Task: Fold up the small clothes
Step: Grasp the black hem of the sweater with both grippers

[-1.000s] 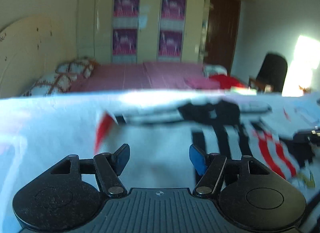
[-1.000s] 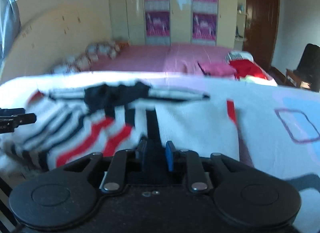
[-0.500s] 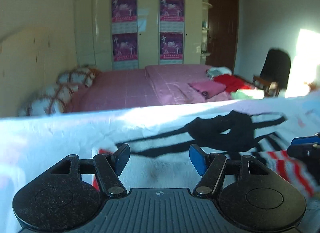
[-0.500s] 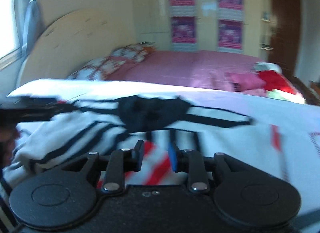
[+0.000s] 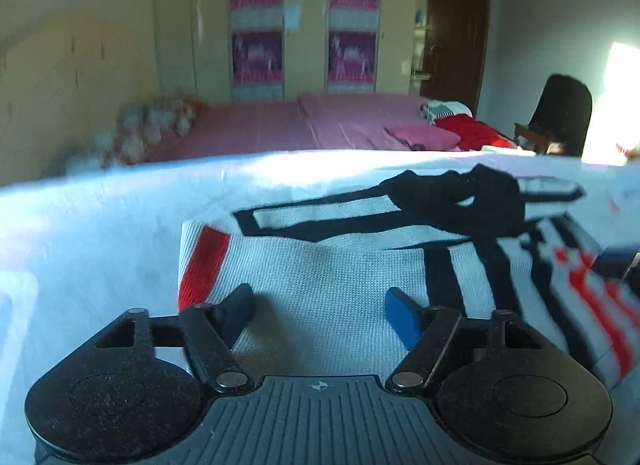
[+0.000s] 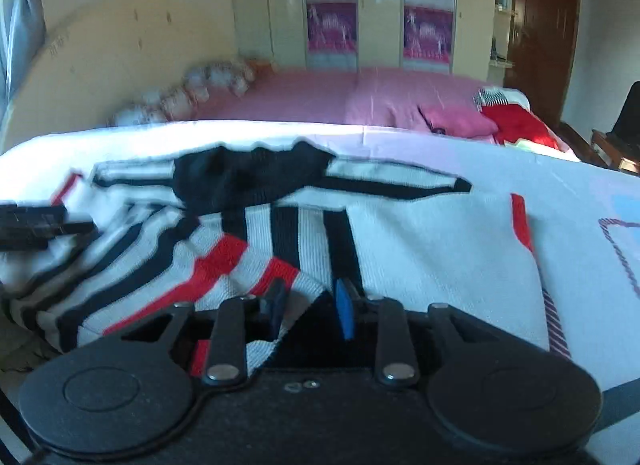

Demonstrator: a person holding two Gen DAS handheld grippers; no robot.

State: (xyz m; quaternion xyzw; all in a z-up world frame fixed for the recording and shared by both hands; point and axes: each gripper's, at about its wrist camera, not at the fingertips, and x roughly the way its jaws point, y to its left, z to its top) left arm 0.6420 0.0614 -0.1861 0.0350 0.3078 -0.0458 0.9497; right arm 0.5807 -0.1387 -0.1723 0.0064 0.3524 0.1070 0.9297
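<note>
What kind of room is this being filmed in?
Most likely a home bedroom. A bed with a pink cover and pillows fills the background, tall wardrobe doors line the far wall, and a striped sweater lies spread out for folding.

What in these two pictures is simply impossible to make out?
- Near hem of the striped sweater: both views, hidden behind each tool's black body.
- Whether the right gripper pinches cloth: right view; fabric lies between its fingers, contact unclear.
- Left gripper: jaws opening, sweater beneath; contact unclear.
- Pillows: left view, blurred.
- Wardrobe posters: too blurred to read.
</note>
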